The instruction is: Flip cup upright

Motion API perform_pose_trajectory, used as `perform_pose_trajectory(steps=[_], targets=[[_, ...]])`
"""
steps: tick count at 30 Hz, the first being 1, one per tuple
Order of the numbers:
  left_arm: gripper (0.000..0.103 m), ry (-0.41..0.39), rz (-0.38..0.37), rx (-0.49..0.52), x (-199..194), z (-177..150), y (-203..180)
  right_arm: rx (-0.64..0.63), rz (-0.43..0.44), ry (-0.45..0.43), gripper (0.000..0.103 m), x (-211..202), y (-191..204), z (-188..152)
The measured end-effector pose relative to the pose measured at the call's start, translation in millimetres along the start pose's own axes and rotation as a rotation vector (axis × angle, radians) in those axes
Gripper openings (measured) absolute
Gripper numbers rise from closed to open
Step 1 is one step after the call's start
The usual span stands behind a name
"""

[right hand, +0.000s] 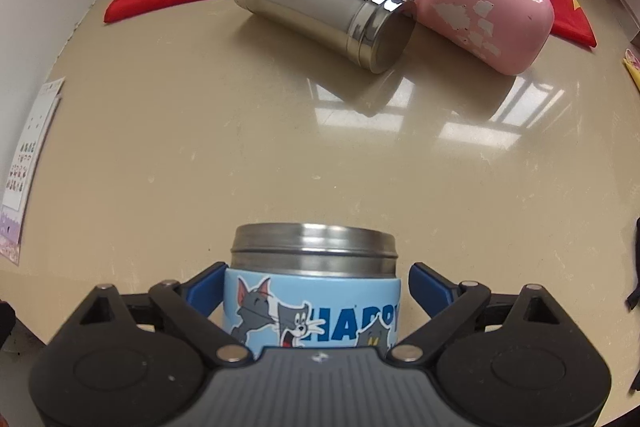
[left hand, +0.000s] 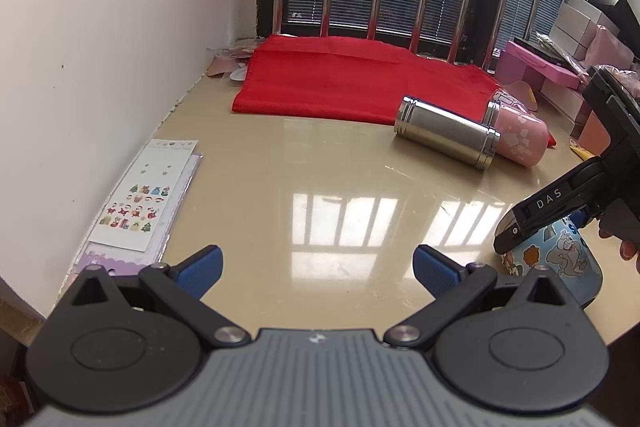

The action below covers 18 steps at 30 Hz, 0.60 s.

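A blue cartoon-printed cup (right hand: 312, 311) with a steel rim sits between the fingers of my right gripper (right hand: 316, 291). The left pad looks against the cup and a small gap shows at the right pad, so the jaws are open around it. In the left wrist view the same cup (left hand: 556, 259) lies at the right edge under my right gripper (left hand: 540, 223). My left gripper (left hand: 318, 273) is open and empty over the beige table (left hand: 320, 187). A steel cup (right hand: 320, 11) and a pink cup (right hand: 480, 7) lie on their sides farther back.
A red cloth (left hand: 352, 79) lies at the back by the barred window. A sticker sheet (left hand: 144, 195) lies at the left by the white wall. Pink boxes (left hand: 536, 67) stand at the back right. The steel cup (left hand: 444, 131) touches the pink cup (left hand: 520, 135).
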State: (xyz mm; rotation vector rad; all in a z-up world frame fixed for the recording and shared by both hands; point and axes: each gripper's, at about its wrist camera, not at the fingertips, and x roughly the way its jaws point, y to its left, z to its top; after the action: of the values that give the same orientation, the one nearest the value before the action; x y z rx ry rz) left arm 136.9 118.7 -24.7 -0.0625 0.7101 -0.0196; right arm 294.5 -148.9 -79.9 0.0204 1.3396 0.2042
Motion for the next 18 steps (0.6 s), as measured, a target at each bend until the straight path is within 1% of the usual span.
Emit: perform_pose_trajectory(steps=[1, 6, 10, 14, 18], targets=[[0.103, 0.002, 0.0, 0.0, 0.6, -0.1, -0.5, 0.004, 0.012, -0.006, 0.084, -1.2, -0.1, -0.6], [0.103, 0.009, -0.003, -0.004, 1.7, -0.6, -4.7, -0.035, 0.028, -0.041, 0.084, -5.1, 3.7, -10.0], [0.103, 0.012, -0.003, -0.01, 1.5, -0.2, -7.1, -0.037, 0.07, -0.114, 0.083, -15.4, -3.9, -22.5], [0.103, 0.025, -0.009, -0.04, 2.0, -1.0, -8.6, -0.06, 0.111, -0.244, 0.083, -33.9, -13.9, -40.9], [0.103, 0.025, -0.013, -0.07, 0.2, 0.3, -13.4, -0.089, 0.119, -0.426, 0.083, -51.4, -26.8, -64.0]])
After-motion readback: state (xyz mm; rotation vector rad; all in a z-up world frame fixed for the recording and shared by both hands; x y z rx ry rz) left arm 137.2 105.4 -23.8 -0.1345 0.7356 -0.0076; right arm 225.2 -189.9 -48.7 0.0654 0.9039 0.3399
